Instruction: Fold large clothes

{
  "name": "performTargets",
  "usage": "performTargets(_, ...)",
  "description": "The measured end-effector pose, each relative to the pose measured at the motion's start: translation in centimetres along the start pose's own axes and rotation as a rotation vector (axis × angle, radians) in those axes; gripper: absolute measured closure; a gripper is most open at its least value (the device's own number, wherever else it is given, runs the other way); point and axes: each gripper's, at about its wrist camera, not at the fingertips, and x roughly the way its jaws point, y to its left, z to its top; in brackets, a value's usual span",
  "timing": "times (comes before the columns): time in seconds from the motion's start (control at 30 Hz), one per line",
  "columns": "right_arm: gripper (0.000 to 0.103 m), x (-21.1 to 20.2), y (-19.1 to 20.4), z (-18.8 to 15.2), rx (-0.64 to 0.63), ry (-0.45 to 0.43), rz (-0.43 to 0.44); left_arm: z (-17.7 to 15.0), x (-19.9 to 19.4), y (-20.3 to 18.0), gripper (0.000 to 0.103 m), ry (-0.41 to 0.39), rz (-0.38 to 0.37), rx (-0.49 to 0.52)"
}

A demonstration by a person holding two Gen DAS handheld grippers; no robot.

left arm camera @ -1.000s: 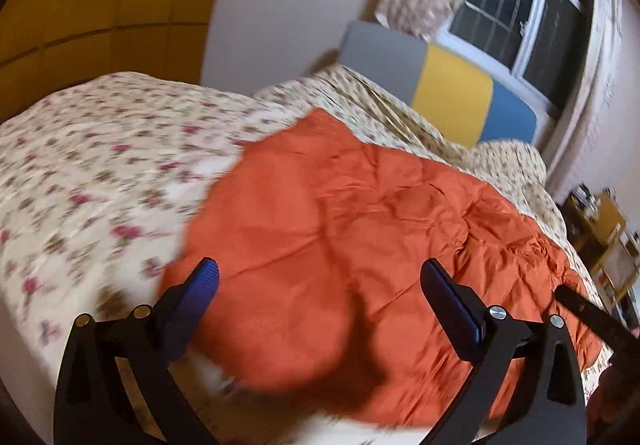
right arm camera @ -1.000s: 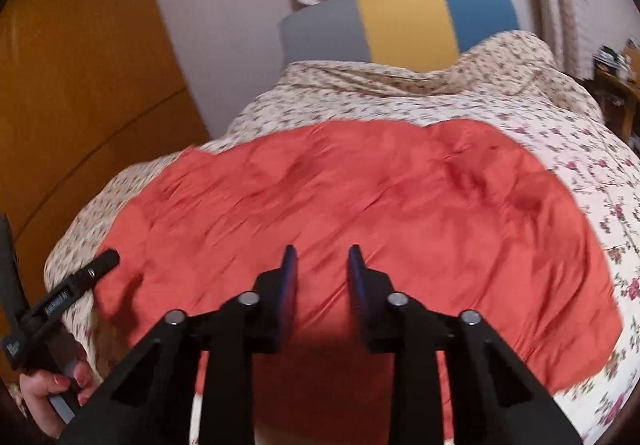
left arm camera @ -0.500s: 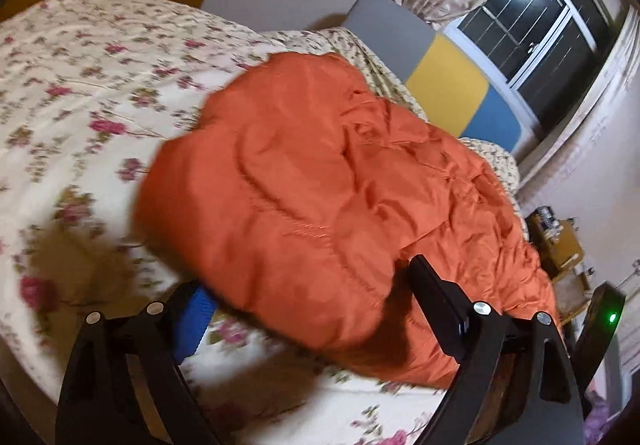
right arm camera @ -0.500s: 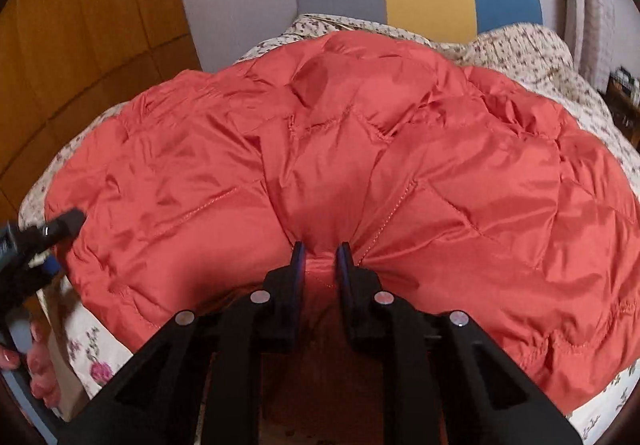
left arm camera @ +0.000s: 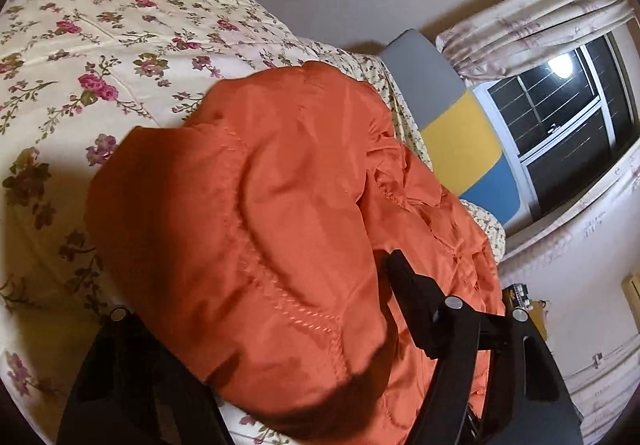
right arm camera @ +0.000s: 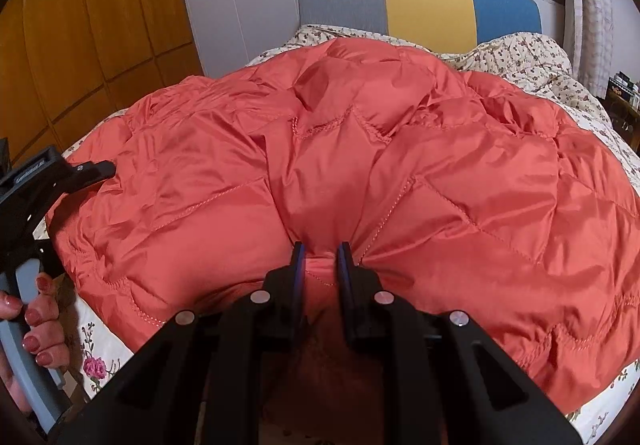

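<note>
Left gripper [left arm camera: 256, 297] closing around jacket [left arm camera: 260, 205], lower

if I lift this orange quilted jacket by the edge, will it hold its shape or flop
Probably flop: the orange quilted jacket bunches into folds where the right gripper pinches it. Its puffy panels suggest it is light for its bulk. The shiny fabric may slip in a loose grip.

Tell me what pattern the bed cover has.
Cream bed cover printed with small pink roses and green leaves, clearest in the left wrist view.

Orange-red quilted jacket [right arm camera: 360, 149]; cream bedspread [left arm camera: 120, 25] with pink roses; headboard [right arm camera: 420, 1] in 3 blocks (grey, yellow, blue).
</note>
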Motion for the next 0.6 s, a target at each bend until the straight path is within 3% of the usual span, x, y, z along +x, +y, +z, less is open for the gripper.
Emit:
performTargets(0.1,0.088,-0.1,0.0,-0.2,0.001,-0.004,0.004,0.2,-0.1,0.5,0.059,0.007,-0.001,-0.061)
performTargets(0.17,0.088,-0.2,0.0,-0.3,0.001,-0.007,0.003,0.5,-0.4,0.7,0.066,0.006,-0.012,-0.087)
performTargets(0.27,0.088,-0.2,-0.1,-0.3,0.006,-0.011,0.007,0.7,-1.4,-0.8,0.076,-0.018,-0.012,-0.019)
performTargets(0.6,0.088,-0.3,-1.0,-0.4,0.048,-0.013,0.043,0.0,-5.2,-8.4,0.08,-0.145,-0.057,0.304)
